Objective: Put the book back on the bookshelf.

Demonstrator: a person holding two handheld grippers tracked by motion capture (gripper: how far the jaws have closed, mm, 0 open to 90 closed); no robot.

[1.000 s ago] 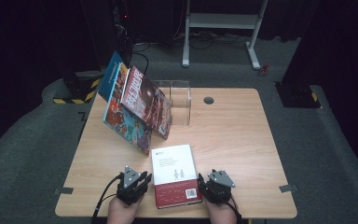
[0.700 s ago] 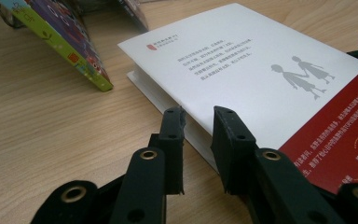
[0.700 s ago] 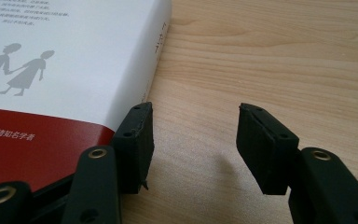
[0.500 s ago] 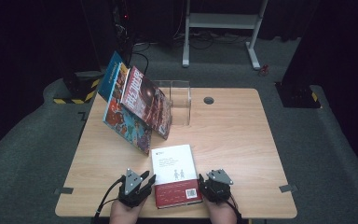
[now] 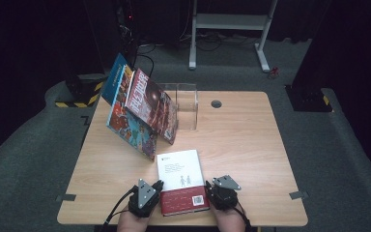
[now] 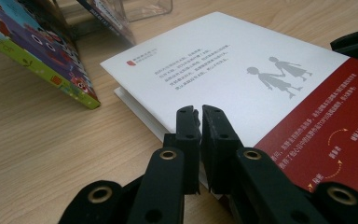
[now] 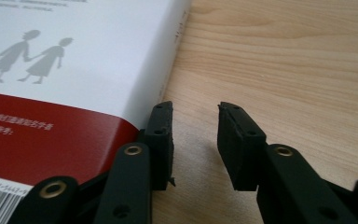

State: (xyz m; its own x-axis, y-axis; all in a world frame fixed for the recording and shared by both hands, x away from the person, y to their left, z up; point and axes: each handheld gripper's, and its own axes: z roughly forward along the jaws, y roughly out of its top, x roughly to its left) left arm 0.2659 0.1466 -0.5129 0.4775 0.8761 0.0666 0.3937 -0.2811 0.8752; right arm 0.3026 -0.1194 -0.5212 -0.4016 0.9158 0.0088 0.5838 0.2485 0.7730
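The left gripper (image 5: 157, 186), jaws pinched together on nothing, is touching the left edge of the white-and-red book (image 5: 182, 181) lying flat on the table (image 5: 251, 145), while the right gripper (image 5: 208, 189), jaws parted, is flanking its right edge, so squeezing evenly should steady it.

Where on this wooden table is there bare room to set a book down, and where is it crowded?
Free: the right half of the light wooden table, beyond the clear plastic stand and the white-and-red book. Crowded: the far left, where colourful books lean, and the near edge by the left gripper and right gripper.
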